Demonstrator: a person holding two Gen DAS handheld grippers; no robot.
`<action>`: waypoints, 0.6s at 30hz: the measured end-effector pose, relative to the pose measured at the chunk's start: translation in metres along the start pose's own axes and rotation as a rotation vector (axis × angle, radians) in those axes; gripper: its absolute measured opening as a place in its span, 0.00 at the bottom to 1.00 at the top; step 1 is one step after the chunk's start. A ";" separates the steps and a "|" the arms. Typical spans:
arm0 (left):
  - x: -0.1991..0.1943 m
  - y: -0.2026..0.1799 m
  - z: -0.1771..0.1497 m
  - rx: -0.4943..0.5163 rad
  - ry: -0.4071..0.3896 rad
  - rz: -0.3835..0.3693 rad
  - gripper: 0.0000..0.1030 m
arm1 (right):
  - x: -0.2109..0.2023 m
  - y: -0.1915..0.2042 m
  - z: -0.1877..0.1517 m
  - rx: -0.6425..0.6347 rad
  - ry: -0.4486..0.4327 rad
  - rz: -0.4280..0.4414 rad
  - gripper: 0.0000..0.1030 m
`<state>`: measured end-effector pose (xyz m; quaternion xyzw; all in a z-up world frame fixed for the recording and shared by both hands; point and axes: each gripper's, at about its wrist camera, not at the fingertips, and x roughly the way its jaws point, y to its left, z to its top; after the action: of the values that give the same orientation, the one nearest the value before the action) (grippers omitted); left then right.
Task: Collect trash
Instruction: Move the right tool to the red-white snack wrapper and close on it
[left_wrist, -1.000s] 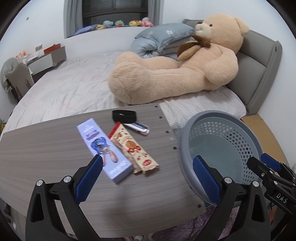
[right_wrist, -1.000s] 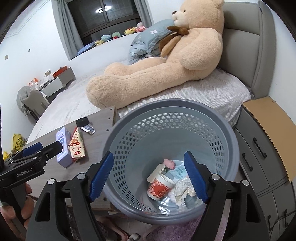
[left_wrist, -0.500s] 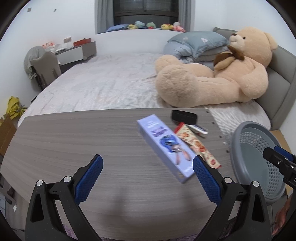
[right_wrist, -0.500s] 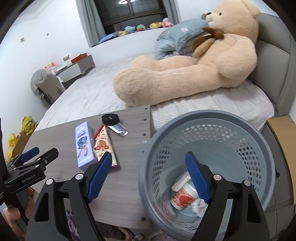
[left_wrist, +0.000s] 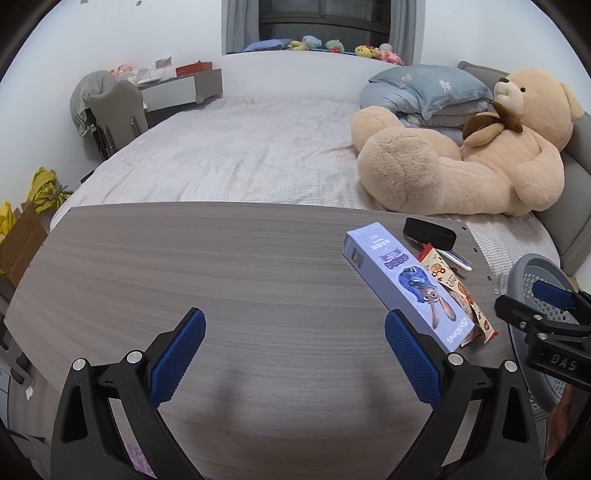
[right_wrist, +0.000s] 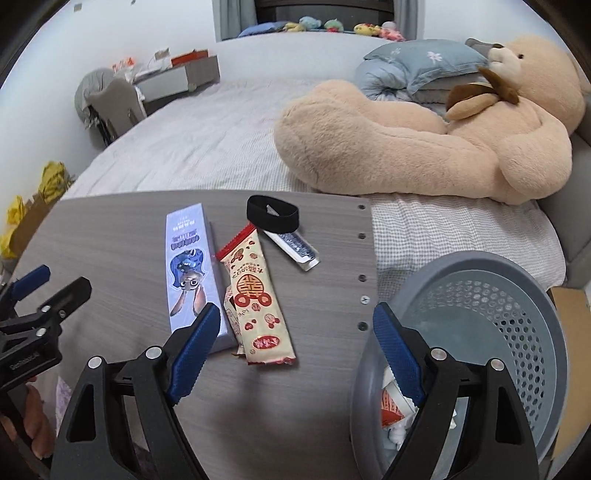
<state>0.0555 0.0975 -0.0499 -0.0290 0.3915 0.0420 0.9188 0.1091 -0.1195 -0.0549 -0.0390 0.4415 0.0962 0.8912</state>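
Note:
On the grey wooden table (right_wrist: 110, 229) lie a purple cartoon box (right_wrist: 190, 269), a red-and-cream snack wrapper (right_wrist: 256, 295), a small silver-blue wrapper (right_wrist: 295, 245) and a black band (right_wrist: 272, 214). The box (left_wrist: 406, 286) and wrapper (left_wrist: 458, 291) also show in the left wrist view. A grey perforated trash basket (right_wrist: 517, 317) with trash inside stands off the table's right end. My right gripper (right_wrist: 291, 350) is open and empty above the wrapper's near end. My left gripper (left_wrist: 293, 358) is open and empty over bare table, left of the box.
A bed (left_wrist: 240, 158) lies behind the table, with a big teddy bear (left_wrist: 461, 166) and blue pillows (left_wrist: 424, 88). A chair and desk (left_wrist: 118, 107) stand at the far left. A brown nightstand (right_wrist: 570, 306) is right of the basket.
Both grippers have swung left, away from the basket and toward the table. The right gripper now hangs over the wrappers instead of the basket. Both stayed open.

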 end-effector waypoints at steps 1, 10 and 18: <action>0.001 0.002 0.000 -0.003 0.001 0.000 0.93 | 0.004 0.003 0.001 -0.011 0.007 -0.009 0.79; 0.011 0.013 0.003 -0.022 0.016 -0.010 0.93 | 0.031 0.009 0.006 -0.039 0.050 -0.045 0.79; 0.014 0.018 0.002 -0.036 0.024 -0.013 0.93 | 0.039 0.020 0.004 -0.070 0.074 -0.035 0.79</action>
<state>0.0645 0.1164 -0.0595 -0.0485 0.4014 0.0425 0.9136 0.1310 -0.0942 -0.0835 -0.0816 0.4698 0.0944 0.8739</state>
